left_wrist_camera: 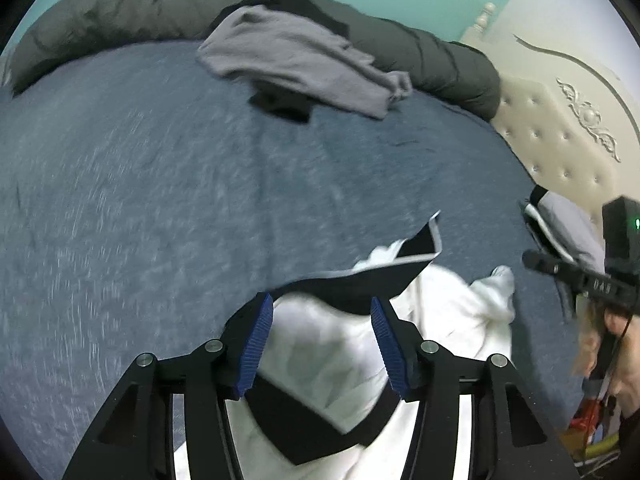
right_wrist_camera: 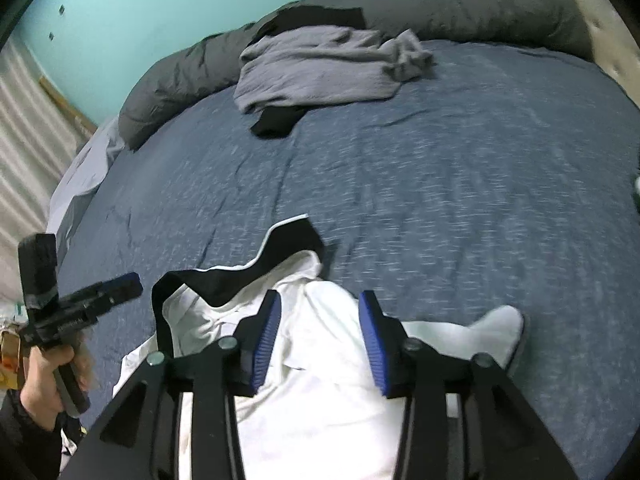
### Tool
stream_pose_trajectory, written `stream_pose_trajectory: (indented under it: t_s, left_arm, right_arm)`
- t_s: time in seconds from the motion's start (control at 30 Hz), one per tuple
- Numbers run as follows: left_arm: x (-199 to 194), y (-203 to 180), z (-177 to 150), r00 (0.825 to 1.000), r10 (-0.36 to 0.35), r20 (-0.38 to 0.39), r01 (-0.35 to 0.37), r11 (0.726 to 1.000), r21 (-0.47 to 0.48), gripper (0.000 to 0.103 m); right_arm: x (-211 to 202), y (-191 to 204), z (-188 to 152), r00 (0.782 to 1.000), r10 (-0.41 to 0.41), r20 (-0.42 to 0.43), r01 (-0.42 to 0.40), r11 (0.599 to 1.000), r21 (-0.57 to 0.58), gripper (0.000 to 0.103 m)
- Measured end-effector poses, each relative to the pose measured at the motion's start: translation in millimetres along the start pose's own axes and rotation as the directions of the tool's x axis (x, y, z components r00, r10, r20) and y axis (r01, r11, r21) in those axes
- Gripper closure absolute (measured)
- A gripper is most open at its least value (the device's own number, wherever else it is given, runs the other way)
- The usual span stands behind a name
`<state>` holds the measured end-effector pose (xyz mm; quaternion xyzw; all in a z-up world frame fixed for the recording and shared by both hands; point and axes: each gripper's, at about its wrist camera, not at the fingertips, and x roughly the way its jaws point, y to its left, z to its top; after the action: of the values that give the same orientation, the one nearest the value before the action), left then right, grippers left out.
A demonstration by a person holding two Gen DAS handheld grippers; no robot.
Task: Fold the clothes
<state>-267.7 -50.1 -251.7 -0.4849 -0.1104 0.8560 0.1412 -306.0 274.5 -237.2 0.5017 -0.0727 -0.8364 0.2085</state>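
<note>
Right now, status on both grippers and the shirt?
Left gripper open, right gripper open, both empty above the white shirt. Shirt crumpled, unfolded on bed. Grey garment lies far off.

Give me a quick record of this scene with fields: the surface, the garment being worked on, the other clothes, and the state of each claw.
surface: blue-grey heathered bedspread
garment in work: crumpled white garment with black white-piped trim, near edge of bed
other clothes: rumpled grey sweater lying over a black garment, far side
bedding: dark grey rolled duvet along far edge
left claw: open, over the white garment, holding nothing
right claw: open, over the white garment, holding nothing
folding: not yet begun
</note>
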Motion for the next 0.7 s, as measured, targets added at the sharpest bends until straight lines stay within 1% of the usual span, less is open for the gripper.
stream_pose_trajectory:
  t_s: [0.1, 0.2, 0.37, 0.53, 0.6, 0.67, 0.7]
  left_arm:
    - [5.4, 16.8, -10.4, 1.0, 0.0, 0.002, 0.0, 1.0, -0.023, 0.048]
    - [10.2, 30.8, -19.3, 1.0, -0.001, 0.011, 0.002, 0.999, -0.041, 0.048]
    - [17.4, 43.0, -29.0, 0.999, -0.012, 0.053, 0.015, 0.999, -0.048, 0.048]
    - [25.2, 48.0, -31.4, 0.996, -0.035, 0.082, 0.039, 0.998, -0.049, 0.048]
    - [28.3, 49.9, -32.3, 0.995, -0.044, 0.093, 0.049, 0.998, -0.049, 0.052]
    - [31.4, 51.9, -33.2, 0.993, -0.053, 0.104, 0.058, 0.997, -0.049, 0.064]
    - [32.3, 52.8, -34.1, 0.992, -0.054, 0.11, 0.06, 0.997, -0.05, 0.068]
  right_arm:
    - [21.9, 4.5, 0.8, 1.0, -0.006, -0.028, 0.005, 1.0, -0.025, 0.061]
    - [42.1, 2.9, 2.9, 0.999, -0.012, -0.04, 0.011, 0.999, -0.031, 0.06]
    - [69.1, -2.2, 9.5, 1.0, 0.0, -0.03, 0.0, 1.0, -0.008, 0.06]
    - [89.7, -6.4, 20.4, 1.0, 0.001, 0.001, -0.001, 1.0, 0.003, 0.06]
    - [97.9, -8.4, 25.0, 1.0, 0.005, 0.012, -0.006, 1.0, 0.008, 0.06]
    - [105.4, -9.9, 28.7, 1.0, 0.009, 0.02, -0.009, 1.0, 0.01, 0.06]
    - [108.5, -10.1, 29.6, 1.0, 0.009, 0.02, -0.009, 1.0, 0.008, 0.06]
